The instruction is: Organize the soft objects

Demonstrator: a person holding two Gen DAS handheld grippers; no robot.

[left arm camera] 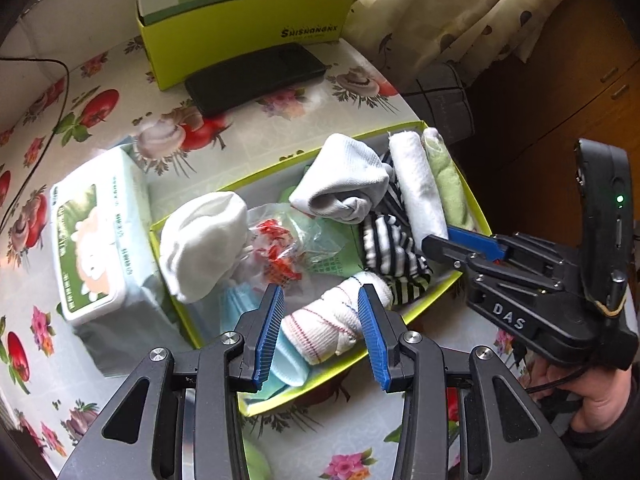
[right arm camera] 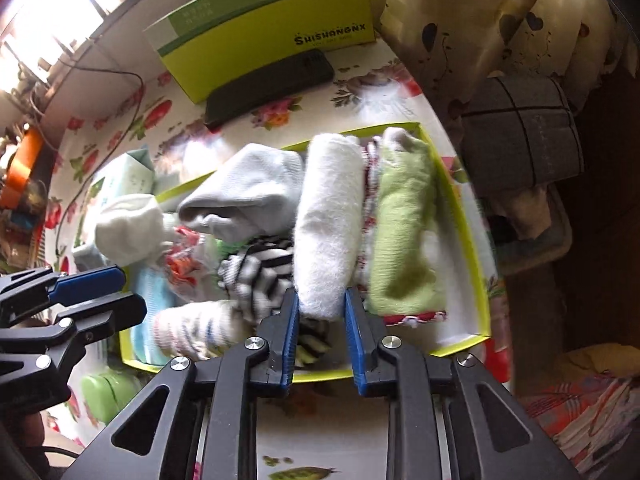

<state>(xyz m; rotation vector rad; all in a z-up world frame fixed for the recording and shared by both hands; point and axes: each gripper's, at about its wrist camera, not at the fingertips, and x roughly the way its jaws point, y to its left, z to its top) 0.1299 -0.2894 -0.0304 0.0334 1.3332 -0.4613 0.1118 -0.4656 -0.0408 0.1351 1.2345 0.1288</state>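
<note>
A shallow box with a yellow-green rim holds soft items. A white fluffy towel roll lies beside a green roll. My right gripper is shut on the near end of the white roll. My left gripper hangs open over a white roll with thin red stripes at the box's near edge, with no pad pressing on it. A black-and-white striped sock, a grey sock and a white sock ball fill the middle.
A crumpled plastic bag with red print and light blue cloth lie in the box. A pack of wipes stands left of it, a black phone and a green carton behind. A hand holds the right gripper at the table's edge.
</note>
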